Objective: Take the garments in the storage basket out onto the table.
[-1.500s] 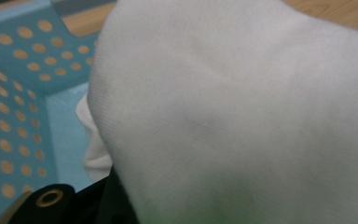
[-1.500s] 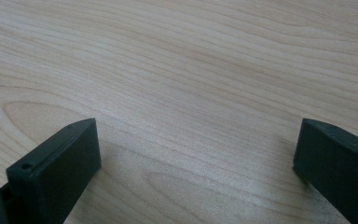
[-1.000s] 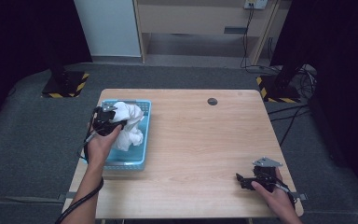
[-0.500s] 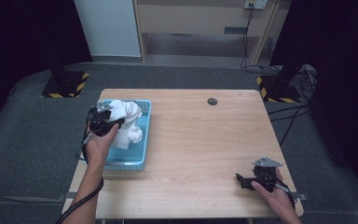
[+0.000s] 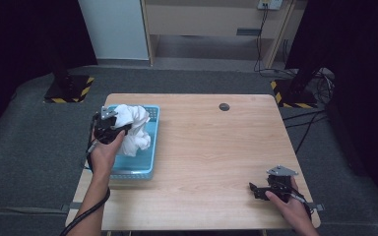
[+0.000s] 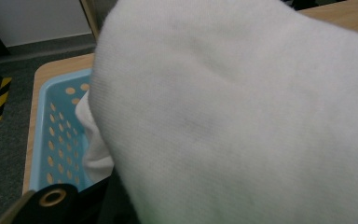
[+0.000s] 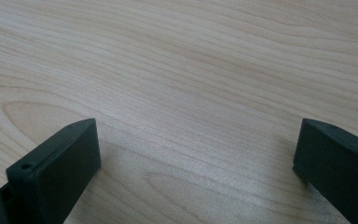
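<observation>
Left tool: your left tool point(image 5: 110, 129) is clamped on the white cloth point(image 5: 134, 127), jaws drawn in as narrow as they go on the fabric.
Cloth position: it bunches right at the tip of your left tool, above the blue basket point(image 5: 150, 147), with its lower folds hanging into the basket just beyond the tool.
Cloth direction: the bundle is crumpled, so it has no clear pointing end; its longer run goes from the tool's tip down and away towards the near basket wall.
Left gripper view: the cloth point(image 6: 242, 116) covers your jaws; the basket point(image 6: 51, 135) sits below and left of it.
Right tool: your right tool point(image 5: 256, 189) lies on the tabletop point(image 5: 216, 147) well apart from the cloth, jaws wide with only bare wood between them.
</observation>
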A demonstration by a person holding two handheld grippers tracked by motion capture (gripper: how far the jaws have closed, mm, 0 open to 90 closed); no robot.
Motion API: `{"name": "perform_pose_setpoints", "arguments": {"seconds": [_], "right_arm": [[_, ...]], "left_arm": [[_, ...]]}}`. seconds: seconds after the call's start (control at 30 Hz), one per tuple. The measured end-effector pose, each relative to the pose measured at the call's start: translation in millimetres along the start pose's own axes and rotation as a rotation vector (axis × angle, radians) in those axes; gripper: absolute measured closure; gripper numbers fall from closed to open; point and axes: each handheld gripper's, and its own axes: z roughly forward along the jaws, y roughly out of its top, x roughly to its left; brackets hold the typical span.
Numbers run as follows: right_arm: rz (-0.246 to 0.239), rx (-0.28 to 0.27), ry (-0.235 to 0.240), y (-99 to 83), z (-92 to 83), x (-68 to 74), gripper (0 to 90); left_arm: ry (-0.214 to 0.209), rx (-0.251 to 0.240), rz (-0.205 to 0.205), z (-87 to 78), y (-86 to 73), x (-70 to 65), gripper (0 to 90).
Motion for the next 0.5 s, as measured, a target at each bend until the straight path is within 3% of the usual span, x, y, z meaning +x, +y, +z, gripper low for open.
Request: {"name": "perform_pose_setpoints", "arguments": {"seconds": [0.1,0.5], "right_arm": [[0.0,0.0,0.0,0.0,0.0,0.0,0.3],[0.0,0.0,0.0,0.0,0.0,0.0,0.3]], "left_arm": [[-0.011,-0.02,-0.027,-3.0,-0.6,2.0,61.9],[0.005,-0.052,-0.039,-11.1,-2.3,5.3,61.8]]}}
